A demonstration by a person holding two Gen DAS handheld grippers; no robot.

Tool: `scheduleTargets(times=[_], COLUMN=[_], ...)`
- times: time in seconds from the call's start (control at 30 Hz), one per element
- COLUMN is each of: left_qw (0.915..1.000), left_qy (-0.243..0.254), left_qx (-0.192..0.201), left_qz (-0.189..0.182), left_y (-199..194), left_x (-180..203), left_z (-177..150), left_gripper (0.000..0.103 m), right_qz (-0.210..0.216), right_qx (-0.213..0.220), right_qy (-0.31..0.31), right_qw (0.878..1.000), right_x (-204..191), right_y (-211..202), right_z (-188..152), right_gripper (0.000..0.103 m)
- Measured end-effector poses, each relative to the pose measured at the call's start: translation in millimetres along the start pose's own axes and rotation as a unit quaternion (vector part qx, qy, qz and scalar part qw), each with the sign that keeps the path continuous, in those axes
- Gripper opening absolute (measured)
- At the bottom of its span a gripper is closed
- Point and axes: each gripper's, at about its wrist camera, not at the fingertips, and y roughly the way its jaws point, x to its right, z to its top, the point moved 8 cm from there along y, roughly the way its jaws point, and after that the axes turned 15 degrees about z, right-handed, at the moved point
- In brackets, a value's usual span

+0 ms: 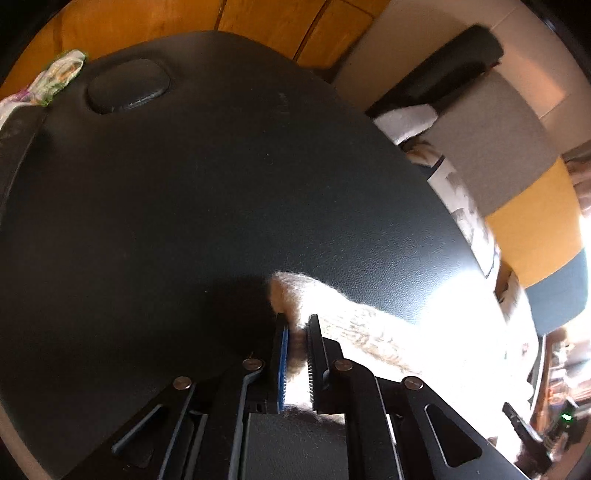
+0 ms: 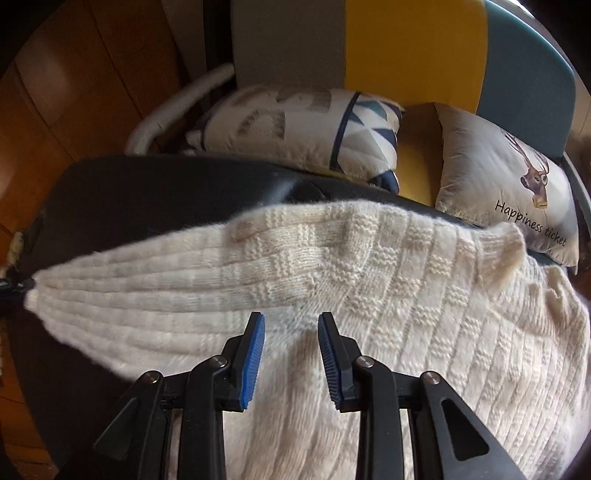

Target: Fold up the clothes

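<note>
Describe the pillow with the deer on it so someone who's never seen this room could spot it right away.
Find the black padded table with the cream knit sweater spread on it. Behind its far edge two pillows lean against a grey, yellow and blue backrest. The deer pillow is the right-hand one, with the script "Happiness ticket"; its neighbour has only geometric patches.

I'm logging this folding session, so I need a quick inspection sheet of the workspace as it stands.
Surface: black padded table, mostly bare.
Job's things: cream knit sweater spread out, one sleeve stretched sideways.
Clutter: patterned cloth at the far table edge.
Grippers: left gripper shut on the sweater; right gripper open over it.
Cables: nothing seen.
Surroundings: two cushions, wooden floor.
</note>
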Motion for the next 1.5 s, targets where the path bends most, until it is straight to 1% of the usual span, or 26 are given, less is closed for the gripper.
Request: scheduleTargets(times=[0.07,0.13,0.2,0.23,0.33,0.43,0.5,0.53,0.63,0.7,0.8,0.83,0.9,0.97,1.0,1.03,1.07,1.1,1.13,1.2,1.23,1.3,1.33,1.4,1.43,1.5], left_qw=[1.0000,0.9997,0.9991,0.9988,0.9985,0.9928,0.9834,0.9763,0.9484,0.9319,0.9098,0.9051,0.9027,0.8971,0.8951,0.8963,0.9002,0.9036,0.9059,0.9093,0.9067,0.8980,0.8936,0.8838,0.8773,0.8639], left_qy=[-0.002,-0.011,-0.013,-0.013,0.004,0.066,0.128,0.159,0.245,0.285,0.345,0.365,0.395,0.417,0.424,0.423,0.415,0.408,0.404,0.397,0.402,0.416,0.423,0.437,0.448,0.469], left_qx=[0.002,0.012,0.029,0.038,0.052,0.060,0.053,0.049,0.030,0.008,-0.030,-0.041,-0.048,-0.007,0.000,0.000,-0.009,-0.014,-0.014,-0.010,0.000,0.012,0.012,0.011,0.011,0.008], left_qz=[0.008,0.016,0.028,0.029,-0.014,-0.081,-0.117,-0.138,-0.199,-0.224,-0.229,-0.214,-0.163,-0.145,-0.137,-0.133,-0.131,-0.128,-0.126,-0.124,-0.128,-0.141,-0.149,-0.165,-0.172,-0.183], left_y=[-5.3,-16.4,-30.7,-39.8,-69.3,-96.4,-109.9,-116.5,-133.1,-136.6,-131.0,-123.0,-104.3,-102.6,-106.2,-106.0,-99.8,-96.7,-100.8,-110.1,-118.5,-137.0,-143.8,-156.0,-157.3,-160.5], left_x=[-5.8,-17.3,-26.8,-29.7,-20.7,24.4,68.3,91.8,162.7,198.0,238.5,248.2,251.8,250.7,246.7,243.7,247.3,250.1,251.1,254.4,259.8,272.1,281.2,301.1,316.0,343.3], left_z=[1.3,2.4,0.3,-3.0,-23.1,-58.6,-101.8,-126.1,-201.2,-248.9,-319.2,-337.4,-365.9,-376.1,-379.5,-378.7,-370.7,-364.8,-363.8,-362.4,-364.4,-374.6,-383.4,-401.3,-411.6,-433.6], left_gripper=[0.014,0.016,0.016,0.016,0.018,0.023,0.023,0.023,0.023,0.023,0.023,0.023,0.023,0.023,0.023,0.023,0.023,0.023,0.023,0.023,0.023,0.024,0.024,0.025,0.025,0.026], right_qz=[0.041,0.070,0.082,0.079,0.068,0.055,0.046,0.038,0.021,0.022,0.025,0.027,0.038,0.064,0.081,0.098,0.115,0.119,0.123,0.108,0.097,0.046,0.023,-0.025,-0.048,-0.095], right_qx=[0.010,0.001,-0.024,-0.036,-0.068,-0.084,-0.090,-0.091,-0.085,-0.073,-0.056,-0.051,-0.036,-0.016,-0.003,0.019,0.046,0.069,0.092,0.140,0.164,0.210,0.229,0.264,0.281,0.313], right_qy=[-0.005,-0.029,-0.062,-0.073,-0.094,-0.085,-0.072,-0.073,-0.071,-0.063,-0.049,-0.046,-0.031,-0.001,0.016,0.027,0.039,0.054,0.069,0.111,0.135,0.197,0.231,0.298,0.330,0.392], right_qw=[0.999,0.997,0.994,0.994,0.991,0.991,0.992,0.993,0.994,0.995,0.997,0.997,0.998,0.998,0.997,0.995,0.992,0.989,0.986,0.978,0.972,0.956,0.945,0.917,0.900,0.860], right_x=[-10.6,-21.9,-31.2,-32.3,-31.7,-22.3,-15.9,-14.0,-8.8,-5.9,-2.4,-1.7,-1.4,1.9,4.1,3.8,9.9,21.4,33.0,72.1,95.4,157.6,185.2,240.2,267.6,321.7], right_y=[-21.9,-39.6,-53.8,-59.5,-73.9,-79.9,-81.0,-81.9,-86.4,-91.7,-99.1,-100.0,-105.8,-118.4,-127.8,-141.9,-161.9,-181.4,-201.0,-250.9,-274.2,-317.7,-335.6,-371.9,-390.3,-427.5], right_z=[-15.9,-40.6,-73.4,-90.0,-137.1,-170.3,-187.0,-193.8,-211.9,-220.7,-231.1,-232.3,-233.2,-234.2,-235.0,-235.6,-237.6,-237.9,-238.3,-255.4,-264.5,-287.6,-305.4,-342.4,-361.5,-401.0], right_gripper=[0.030,0.030,0.030,0.030,0.030,0.030,0.030,0.030,0.030,0.030,0.030,0.030,0.030,0.030,0.030,0.030,0.030,0.030,0.030,0.030,0.030,0.030,0.030,0.030,0.030,0.030])
